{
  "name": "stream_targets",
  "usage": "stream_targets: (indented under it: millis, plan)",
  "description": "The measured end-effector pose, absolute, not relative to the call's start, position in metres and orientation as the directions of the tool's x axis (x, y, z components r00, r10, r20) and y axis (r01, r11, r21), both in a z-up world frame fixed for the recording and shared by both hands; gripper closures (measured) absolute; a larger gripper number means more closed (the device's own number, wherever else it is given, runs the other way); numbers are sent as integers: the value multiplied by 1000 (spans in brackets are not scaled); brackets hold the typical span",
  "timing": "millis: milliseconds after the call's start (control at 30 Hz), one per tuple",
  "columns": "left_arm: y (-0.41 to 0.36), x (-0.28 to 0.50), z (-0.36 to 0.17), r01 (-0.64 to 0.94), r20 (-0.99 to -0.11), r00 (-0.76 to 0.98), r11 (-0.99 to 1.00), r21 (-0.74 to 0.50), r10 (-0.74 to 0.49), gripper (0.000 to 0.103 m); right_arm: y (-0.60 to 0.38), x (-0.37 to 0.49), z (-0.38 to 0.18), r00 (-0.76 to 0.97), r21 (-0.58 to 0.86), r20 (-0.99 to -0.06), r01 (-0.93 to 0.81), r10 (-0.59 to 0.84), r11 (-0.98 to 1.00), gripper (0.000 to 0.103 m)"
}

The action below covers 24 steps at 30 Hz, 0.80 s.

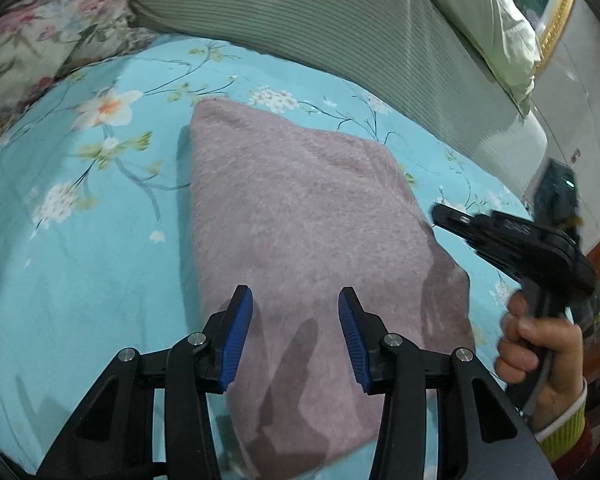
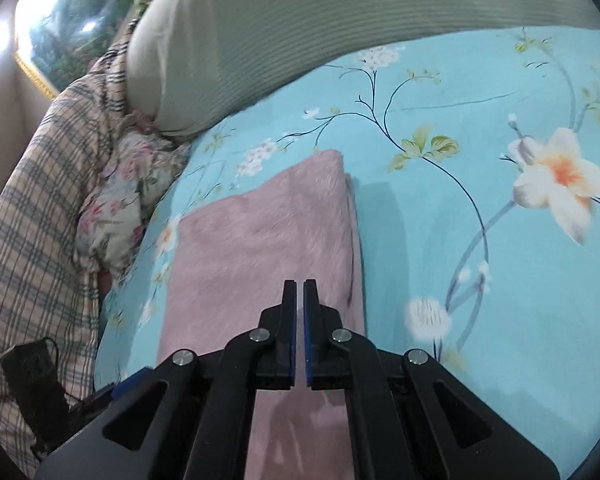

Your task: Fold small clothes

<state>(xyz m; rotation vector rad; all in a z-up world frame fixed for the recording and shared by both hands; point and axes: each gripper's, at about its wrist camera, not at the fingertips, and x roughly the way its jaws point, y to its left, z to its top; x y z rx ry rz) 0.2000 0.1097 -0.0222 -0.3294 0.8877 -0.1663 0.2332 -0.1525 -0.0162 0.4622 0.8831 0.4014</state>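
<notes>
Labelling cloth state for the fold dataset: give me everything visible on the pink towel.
The pink towel is a dusty mauve, fuzzy terry-like cloth, already folded into a rough rectangle; doubled layers show along one edge in the right wrist view. It lies flat on the blue floral bedsheet, clear of the striped bolster behind it. Shadows of gripper fingers fall on its near end. The left hand-held gripper is open above that end with nothing between its pads; whether either gripper touches the towel cannot be told.

Blue floral bedsheet (image 1: 80, 240); folded mauve towel (image 1: 300, 208), striped pillow (image 1: 320, 20) on it.
</notes>
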Motion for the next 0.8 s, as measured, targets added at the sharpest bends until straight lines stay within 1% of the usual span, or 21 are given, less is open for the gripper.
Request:
stream_targets:
  millis: [67, 100, 133, 200, 233, 300, 333, 367, 400, 500, 800]
  plan:
    - [110, 188, -20, -23, -743, 624, 945, -327, -242, 38, -153, 217, -14, 567, 535, -644, -147, 514, 832, 99]
    - [111, 181, -19, -42, -748, 626, 948, -315, -221, 24, -154, 209, -13, 563, 533, -646, -150, 515, 833, 98]
    - [112, 176, -17, -52, -747, 630, 949, -312, -211, 21, -157, 199, -13, 560, 531, -648, -155, 516, 833, 98]
    - [114, 161, -13, -65, -740, 641, 946, -317, -204, 20, -157, 186, -11, 558, 525, -649, -165, 518, 835, 98]
    - [115, 154, -12, -73, -742, 640, 946, -316, -198, 19, -158, 179, -10, 554, 521, -651, -171, 519, 836, 96]
    - [117, 143, -13, -90, -748, 639, 948, -306, -180, 19, -157, 165, -8, 552, 507, -654, -188, 518, 841, 74]
    - [117, 136, -13, -95, -747, 642, 949, -301, -173, 19, -156, 156, -6, 561, 499, -648, -199, 516, 843, 46]
    - [117, 129, -14, -100, -748, 643, 950, -295, -165, 19, -158, 148, -5, 576, 487, -637, -214, 512, 847, 31]
    - [117, 125, -15, -104, -749, 643, 951, -291, -159, 19, -158, 140, -3, 590, 468, -631, -228, 503, 854, 31]
    - [112, 108, -19, -105, -758, 637, 958, -265, -140, 19, -157, 122, -6, 584, 425, -653, -243, 482, 872, 31]
    - [90, 73, -40, -69, -802, 589, 983, -171, -99, 18, -164, 70, -23, 594, 319, -699, -241, 399, 917, 30]
